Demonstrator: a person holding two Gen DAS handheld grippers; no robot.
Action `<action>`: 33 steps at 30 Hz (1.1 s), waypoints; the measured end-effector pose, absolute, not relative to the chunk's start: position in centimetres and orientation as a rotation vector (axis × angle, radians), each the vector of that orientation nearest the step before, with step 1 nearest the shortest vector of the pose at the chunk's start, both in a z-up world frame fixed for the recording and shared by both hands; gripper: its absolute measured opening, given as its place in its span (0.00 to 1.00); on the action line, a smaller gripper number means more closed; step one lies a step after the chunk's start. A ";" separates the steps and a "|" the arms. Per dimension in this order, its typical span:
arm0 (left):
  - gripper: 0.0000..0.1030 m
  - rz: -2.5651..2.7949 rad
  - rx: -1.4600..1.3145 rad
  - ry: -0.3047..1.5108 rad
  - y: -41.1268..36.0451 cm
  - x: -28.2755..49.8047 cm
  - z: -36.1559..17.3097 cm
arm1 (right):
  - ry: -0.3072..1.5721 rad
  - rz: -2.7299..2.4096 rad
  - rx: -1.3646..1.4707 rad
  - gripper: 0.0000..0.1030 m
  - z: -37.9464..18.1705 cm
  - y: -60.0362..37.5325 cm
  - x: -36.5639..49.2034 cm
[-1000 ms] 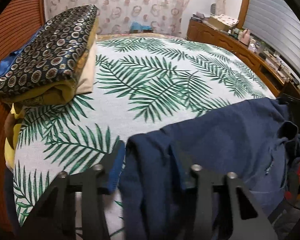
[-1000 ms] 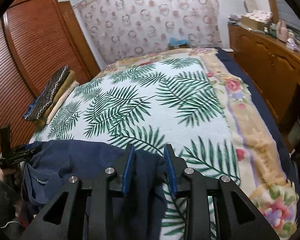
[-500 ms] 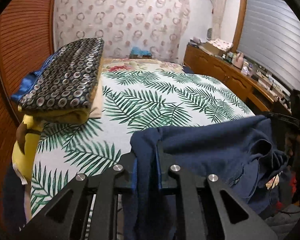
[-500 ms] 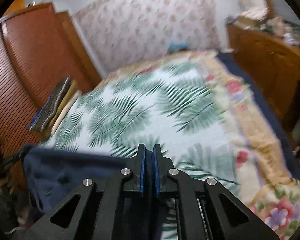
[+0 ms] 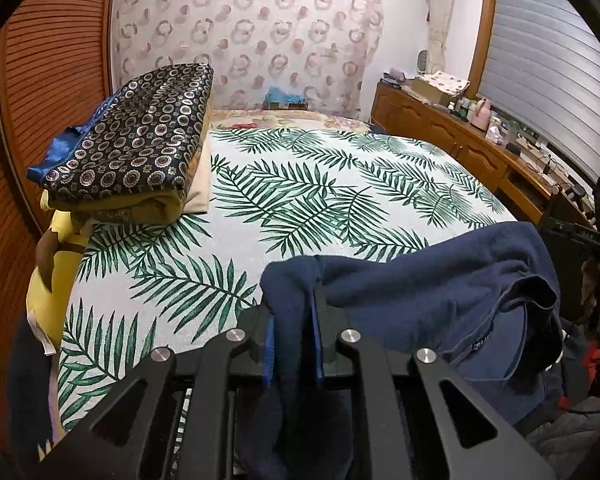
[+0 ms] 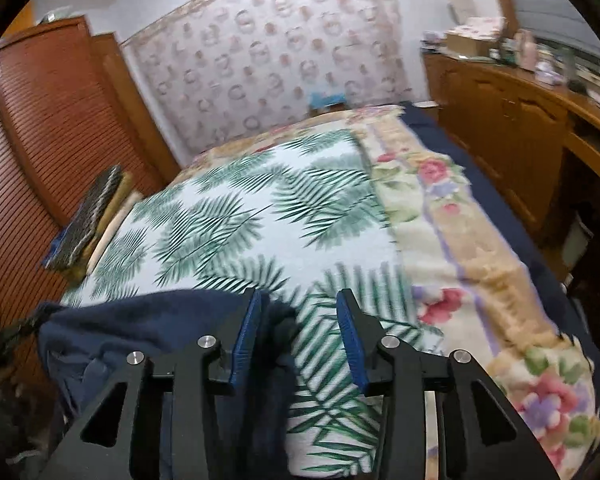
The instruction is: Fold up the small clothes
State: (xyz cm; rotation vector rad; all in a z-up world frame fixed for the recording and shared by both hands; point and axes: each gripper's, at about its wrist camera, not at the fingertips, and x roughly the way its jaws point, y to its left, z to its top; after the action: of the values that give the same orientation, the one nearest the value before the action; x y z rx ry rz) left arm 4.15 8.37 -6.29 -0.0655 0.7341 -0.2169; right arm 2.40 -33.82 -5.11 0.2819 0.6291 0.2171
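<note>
A dark navy garment [image 5: 440, 296] hangs at the near edge of the bed. My left gripper [image 5: 292, 320] is shut on a bunched corner of it and holds it up. In the right wrist view the same navy garment [image 6: 148, 328] drapes to the left. My right gripper [image 6: 298, 324] is open, and a fold of the cloth lies against its left finger pad [image 6: 246, 332]. The right gripper also shows at the right edge of the left wrist view [image 5: 596, 232].
The bed carries a palm-leaf sheet [image 5: 320, 200] and a floral blanket [image 6: 460, 240] on its right side. A stack of folded clothes [image 5: 140, 148] lies at the bed's left by the wooden wardrobe [image 6: 40, 140]. A cluttered wooden sideboard [image 5: 480, 140] runs along the right.
My left gripper closed on the garment's corner and lifted it. My right gripper closed on the cloth half a second ago and has now opened again.
</note>
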 end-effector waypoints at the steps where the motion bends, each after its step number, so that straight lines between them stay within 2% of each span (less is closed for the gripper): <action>1: 0.15 -0.216 -0.068 0.736 8.4 4.2 -6.4 | 0.647 0.245 0.265 0.43 -5.3 -33.5 2.8; 3: 0.15 -0.217 -0.070 0.740 8.3 4.4 -6.5 | 0.681 0.278 0.234 0.45 -6.0 -32.9 4.0; 13: 0.15 -0.240 -0.061 0.752 7.9 4.6 -7.1 | 0.757 0.348 0.186 0.44 -7.7 -32.5 7.3; 14: 0.15 -0.251 -0.065 0.740 7.8 4.3 -6.8 | 0.762 0.361 0.191 0.26 -7.7 -32.6 7.3; 15: 0.15 -0.257 -0.069 0.726 7.7 4.0 -6.4 | 0.776 0.389 0.197 0.14 -7.7 -32.4 7.0; 16: 0.15 -0.259 -0.077 0.709 7.6 3.6 -5.9 | 0.766 0.399 0.193 0.12 -7.6 -32.3 6.7; 21: 0.14 -0.313 -0.112 0.594 7.3 0.4 -0.8 | 0.624 0.416 0.231 0.10 -4.6 -32.8 2.8; 33: 0.14 -0.351 -0.101 0.269 7.7 -7.1 12.2 | 0.241 0.469 0.207 0.09 7.4 -35.7 -10.9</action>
State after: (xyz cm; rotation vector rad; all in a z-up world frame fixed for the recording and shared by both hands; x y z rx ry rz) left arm -7.14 7.71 12.22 -0.1009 0.2685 -0.3507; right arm -10.95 -35.73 7.43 0.2069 0.2406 0.4694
